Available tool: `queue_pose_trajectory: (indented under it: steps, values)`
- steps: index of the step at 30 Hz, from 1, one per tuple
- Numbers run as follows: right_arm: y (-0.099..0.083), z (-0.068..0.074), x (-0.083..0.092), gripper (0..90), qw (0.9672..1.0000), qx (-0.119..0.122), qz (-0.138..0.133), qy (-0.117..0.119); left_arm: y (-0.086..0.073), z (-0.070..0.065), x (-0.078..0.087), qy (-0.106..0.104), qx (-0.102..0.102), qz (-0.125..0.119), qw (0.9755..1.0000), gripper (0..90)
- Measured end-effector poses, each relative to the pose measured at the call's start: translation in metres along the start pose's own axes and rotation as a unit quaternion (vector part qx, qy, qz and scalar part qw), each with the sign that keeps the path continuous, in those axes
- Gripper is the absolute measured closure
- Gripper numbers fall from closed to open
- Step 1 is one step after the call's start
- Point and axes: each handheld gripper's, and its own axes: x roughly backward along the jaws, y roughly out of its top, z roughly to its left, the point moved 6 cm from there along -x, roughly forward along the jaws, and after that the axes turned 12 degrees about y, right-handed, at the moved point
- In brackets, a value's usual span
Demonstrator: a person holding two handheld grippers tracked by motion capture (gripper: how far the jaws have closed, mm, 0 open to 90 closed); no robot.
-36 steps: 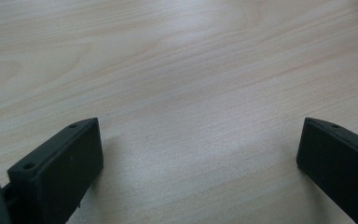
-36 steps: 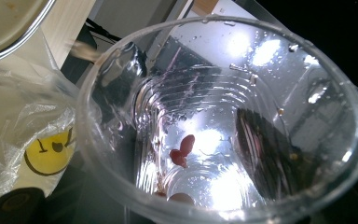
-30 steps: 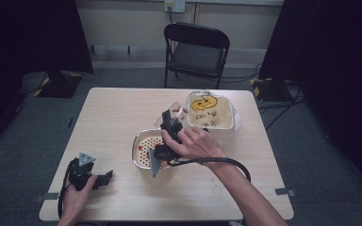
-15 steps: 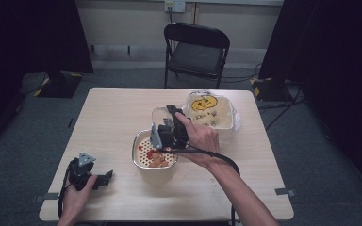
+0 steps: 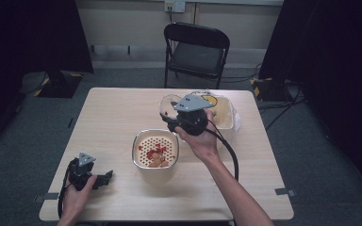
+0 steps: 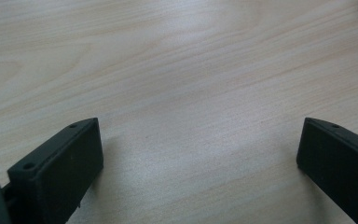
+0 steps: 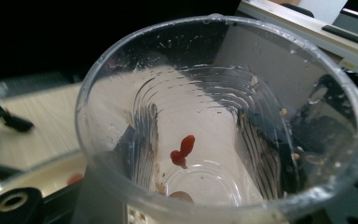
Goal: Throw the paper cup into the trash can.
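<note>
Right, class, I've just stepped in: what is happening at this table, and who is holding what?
A person works two handheld grippers at a wooden table. The right gripper holds a clear plastic cup, lifted above the table beside a strainer bowl with red and tan bits in it. A small red scrap clings inside the cup. The left gripper rests open on the table near the front edge, holding nothing.

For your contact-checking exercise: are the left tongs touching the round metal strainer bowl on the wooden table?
Apart. In the high view, the left tongs sit near the table's front left corner, with bare wood between them and the strainer bowl.
</note>
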Motion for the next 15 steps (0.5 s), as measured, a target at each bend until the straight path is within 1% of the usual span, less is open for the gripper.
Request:
queue_pose_trajectory:
  steps: [2, 3, 4, 6, 7, 10, 11, 12, 13, 15]
  values:
    - [0.002, -0.004, 0.002, 49.0, 0.9992, -0.023, -0.030, 0.012, 0.000, 0.000, 0.000, 0.000, 0.000, 0.000, 1.0000, 0.0]
    - [0.003, -0.007, 0.003, 49.0, 0.9982, -0.035, -0.046, 0.016, 0.000, 0.000, 0.000, 0.000, 0.000, 0.000, 1.0000, 0.0]
    - [0.004, -0.010, 0.005, 49.0, 0.9968, -0.048, -0.061, 0.019, 0.000, 0.000, 0.000, 0.000, 0.000, 0.000, 1.0000, 0.0]
    - [0.006, -0.015, 0.007, 49.0, 0.9939, -0.070, -0.083, 0.023, 0.000, 0.000, 0.000, 0.000, 0.000, 0.000, 1.0000, 0.0]
    - [0.007, -0.019, 0.008, 48.9, 0.9929, -0.075, -0.090, 0.022, 0.000, 0.000, 0.000, 0.000, 0.000, 0.000, 1.0000, 0.0]
    - [0.008, -0.030, 0.013, 48.7, 0.9917, -0.086, -0.096, 0.007, 0.000, 0.000, 0.000, 0.000, -0.001, 0.000, 1.0000, 0.0]
    - [0.009, -0.035, 0.016, 48.7, 0.9921, -0.082, -0.095, -0.005, 0.000, 0.000, 0.000, 0.000, 0.000, 0.000, 1.0000, 0.0]
    - [0.009, -0.041, 0.018, 48.6, 0.9915, -0.086, -0.098, -0.008, 0.000, 0.000, 0.000, 0.000, 0.000, 0.000, 1.0000, 0.0]
    - [0.010, -0.046, 0.022, 48.5, 0.9904, -0.094, -0.100, -0.010, 0.000, 0.000, 0.000, 0.000, 0.000, 0.000, 1.0000, 0.0]
    - [0.010, -0.058, 0.028, 48.5, 0.9890, -0.102, -0.105, -0.024, 0.000, 0.000, 0.000, 0.000, 0.000, 0.000, 1.0000, 0.0]
